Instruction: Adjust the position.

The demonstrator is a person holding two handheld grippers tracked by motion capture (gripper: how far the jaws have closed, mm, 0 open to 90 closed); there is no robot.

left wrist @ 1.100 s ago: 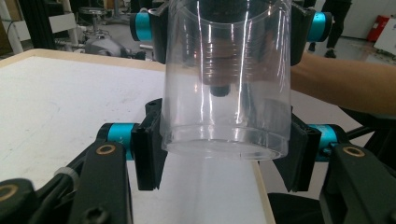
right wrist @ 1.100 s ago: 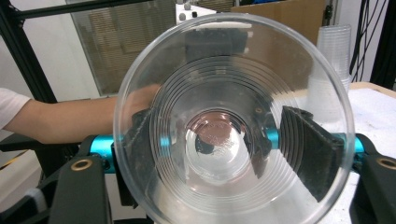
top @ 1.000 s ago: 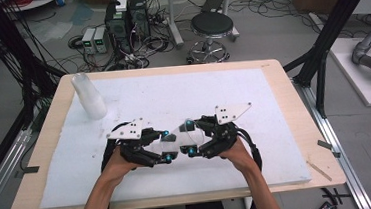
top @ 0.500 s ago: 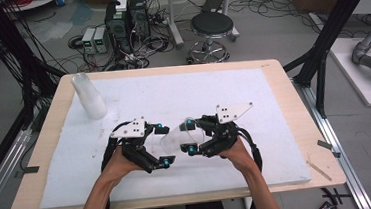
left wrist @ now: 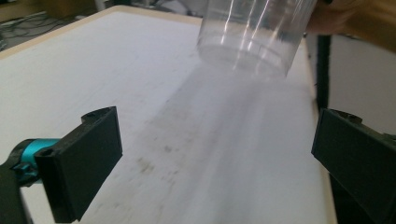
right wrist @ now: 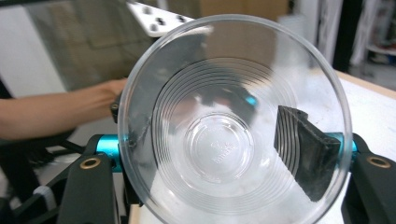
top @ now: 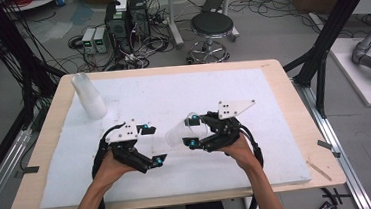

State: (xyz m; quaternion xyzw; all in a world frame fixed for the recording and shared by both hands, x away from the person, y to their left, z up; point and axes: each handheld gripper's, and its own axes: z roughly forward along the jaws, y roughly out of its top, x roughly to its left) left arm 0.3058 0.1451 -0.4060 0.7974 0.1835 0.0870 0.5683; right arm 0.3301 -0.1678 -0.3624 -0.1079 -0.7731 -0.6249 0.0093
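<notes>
Right gripper clamped on clear cup, held on its side just off the white pad, roughly mid-desk toward the near edge. Cup mouth facing the right gripper view; left jaw blurred behind the wall. Left gripper spread wide, holding nothing, just beside the cup base. Cup top cut off in left gripper view. Stack of cups near far left corner, count unreadable.
</notes>
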